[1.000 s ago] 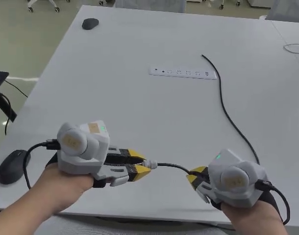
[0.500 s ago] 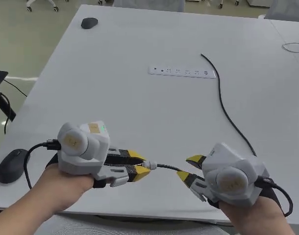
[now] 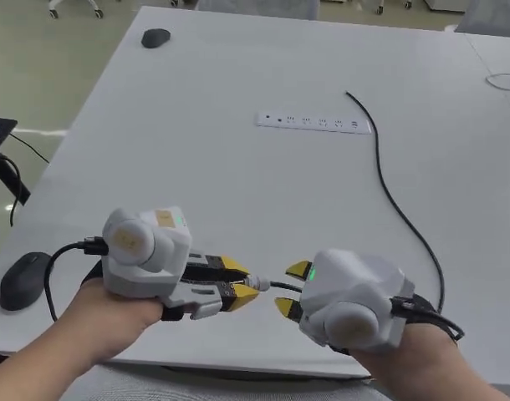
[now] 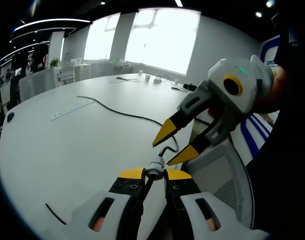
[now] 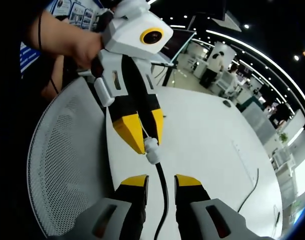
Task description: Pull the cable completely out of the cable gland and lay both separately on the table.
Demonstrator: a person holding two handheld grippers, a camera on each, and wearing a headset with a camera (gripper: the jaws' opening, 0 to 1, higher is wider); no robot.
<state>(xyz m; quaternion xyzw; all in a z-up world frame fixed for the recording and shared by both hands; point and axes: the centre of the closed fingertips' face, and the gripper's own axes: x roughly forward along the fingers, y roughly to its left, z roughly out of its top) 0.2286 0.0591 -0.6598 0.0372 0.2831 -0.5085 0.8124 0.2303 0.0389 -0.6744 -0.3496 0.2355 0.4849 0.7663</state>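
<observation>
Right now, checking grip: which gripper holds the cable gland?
The left gripper, jaws shut on the white cable gland; the right gripper has jaws open astride the cable.

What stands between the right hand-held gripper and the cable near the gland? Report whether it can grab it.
Probably yes: nothing blocks it. The right hand-held gripper is open, and the cable runs between its jaws. The left hand-held gripper holds the cable gland just ahead, clear of them.

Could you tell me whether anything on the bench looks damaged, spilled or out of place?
Nothing stands out: the left gripper holds the cable gland, and the cable runs from it between the open jaws of the right gripper.
</observation>
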